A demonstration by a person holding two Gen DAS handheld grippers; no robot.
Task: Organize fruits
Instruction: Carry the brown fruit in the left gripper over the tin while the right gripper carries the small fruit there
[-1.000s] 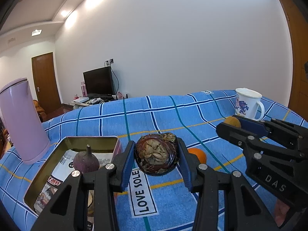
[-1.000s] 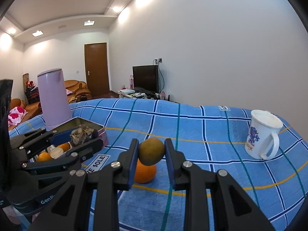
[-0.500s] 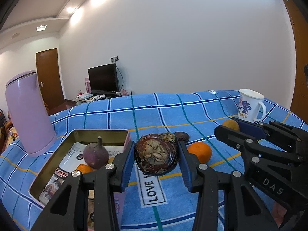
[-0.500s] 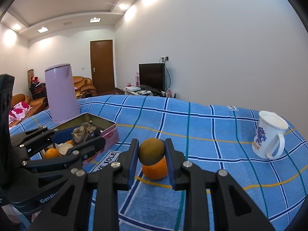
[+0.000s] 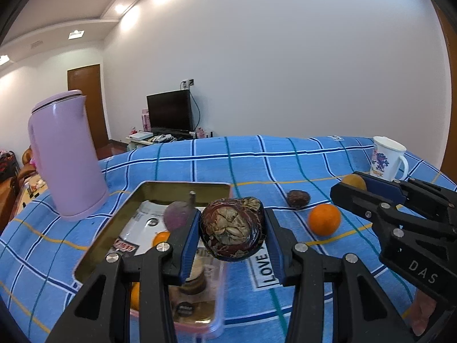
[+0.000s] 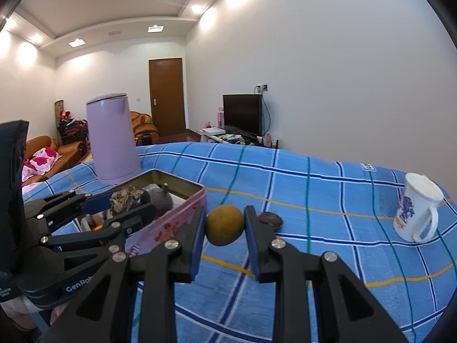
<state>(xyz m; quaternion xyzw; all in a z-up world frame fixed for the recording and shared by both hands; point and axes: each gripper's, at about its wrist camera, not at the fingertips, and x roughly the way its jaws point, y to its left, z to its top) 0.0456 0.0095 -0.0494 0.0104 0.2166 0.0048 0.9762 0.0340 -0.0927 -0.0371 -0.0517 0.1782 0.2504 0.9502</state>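
Note:
My left gripper [image 5: 232, 230] is shut on a dark, wrinkled mangosteen [image 5: 232, 235], held in the air over the right rim of the open tin box [image 5: 182, 187]. Inside the box lie a purple fig-like fruit [image 5: 178, 214] and small oranges [image 5: 161, 238]. My right gripper [image 6: 224, 225] is shut on a yellow-brown round fruit [image 6: 224, 224], lifted above the blue checked cloth [image 6: 314, 200] just right of the box's pink wall [image 6: 171, 223]. An orange [image 5: 324, 218] and a small dark fruit [image 5: 298, 199] rest on the cloth between the two grippers.
A tall lilac kettle [image 5: 64, 157] stands behind the box on the left. A white floral mug [image 5: 387, 158] stands at the far right of the table. A "LOVE SOLE" label [image 5: 264, 263] is sewn on the cloth. A television and a door lie beyond the table.
Both grippers have drifted left with their fruits. The mangosteen now hangs over the box's right rim, and the yellow-brown fruit has come closer to the box, past the orange.

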